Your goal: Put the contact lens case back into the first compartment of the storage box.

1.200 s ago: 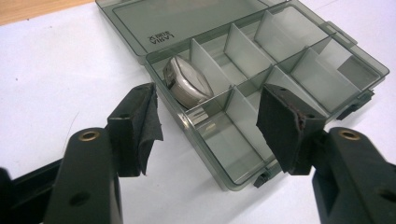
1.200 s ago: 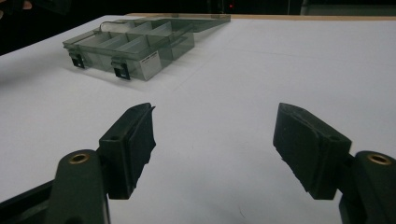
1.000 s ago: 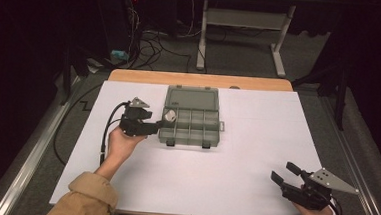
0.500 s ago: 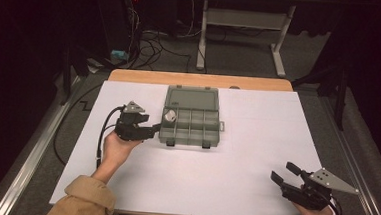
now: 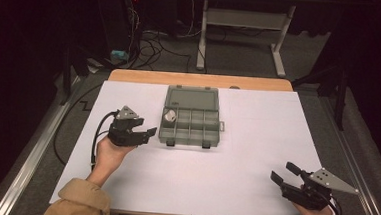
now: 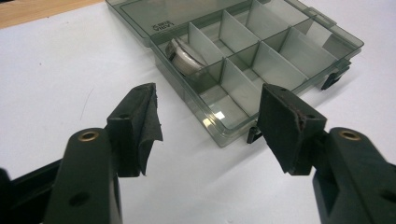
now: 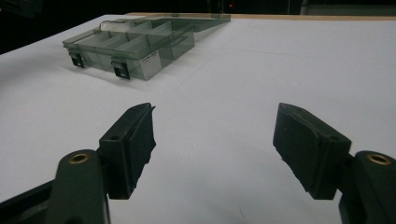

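Left tongs pulled back from organizer box

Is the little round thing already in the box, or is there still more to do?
Done, it seems: the small round thing lies in one compartment of the open box. In hand: nothing; the left gripper sits just left of the box, jaws open and empty. The right gripper rests far away, also open. Left, probably: shutting the lid.

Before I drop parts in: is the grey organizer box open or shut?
Open. The organizer box has its lid folded back flat on the table, its dividers are exposed, and a small roll sits in one compartment.
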`<state>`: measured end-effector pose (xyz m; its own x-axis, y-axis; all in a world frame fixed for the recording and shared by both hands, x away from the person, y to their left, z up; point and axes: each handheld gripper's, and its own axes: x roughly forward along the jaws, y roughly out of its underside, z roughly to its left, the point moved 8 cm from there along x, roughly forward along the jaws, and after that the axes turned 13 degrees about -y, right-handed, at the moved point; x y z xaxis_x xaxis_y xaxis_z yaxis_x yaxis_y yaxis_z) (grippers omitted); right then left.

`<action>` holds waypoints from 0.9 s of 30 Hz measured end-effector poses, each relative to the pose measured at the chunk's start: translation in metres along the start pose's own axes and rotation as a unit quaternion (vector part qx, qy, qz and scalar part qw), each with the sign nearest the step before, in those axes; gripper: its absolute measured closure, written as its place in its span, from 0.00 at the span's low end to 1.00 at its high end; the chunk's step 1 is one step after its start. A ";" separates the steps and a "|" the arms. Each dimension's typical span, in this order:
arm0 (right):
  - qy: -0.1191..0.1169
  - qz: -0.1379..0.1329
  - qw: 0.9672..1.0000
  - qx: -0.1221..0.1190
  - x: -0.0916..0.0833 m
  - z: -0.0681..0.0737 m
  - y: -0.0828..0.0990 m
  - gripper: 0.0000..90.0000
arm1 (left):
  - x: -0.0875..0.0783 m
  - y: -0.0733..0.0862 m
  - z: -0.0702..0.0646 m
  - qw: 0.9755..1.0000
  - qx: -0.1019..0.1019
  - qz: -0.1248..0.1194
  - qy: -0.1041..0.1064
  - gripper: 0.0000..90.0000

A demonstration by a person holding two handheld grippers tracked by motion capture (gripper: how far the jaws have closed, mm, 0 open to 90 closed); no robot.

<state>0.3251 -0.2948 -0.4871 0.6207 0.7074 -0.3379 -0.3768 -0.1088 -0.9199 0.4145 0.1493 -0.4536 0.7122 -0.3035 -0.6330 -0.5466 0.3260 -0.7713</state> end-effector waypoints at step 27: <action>0.000 0.001 1.000 0.000 0.000 0.000 0.000 0.33 | -0.021 0.033 0.009 1.000 -0.017 -0.017 -0.001 0.41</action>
<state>0.3253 -0.2946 -0.4874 0.6201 0.7069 -0.3402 -0.3788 -0.1100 -0.9189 0.3857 0.1738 -0.4650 0.7315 -0.3112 -0.6066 -0.5373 0.2846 -0.7939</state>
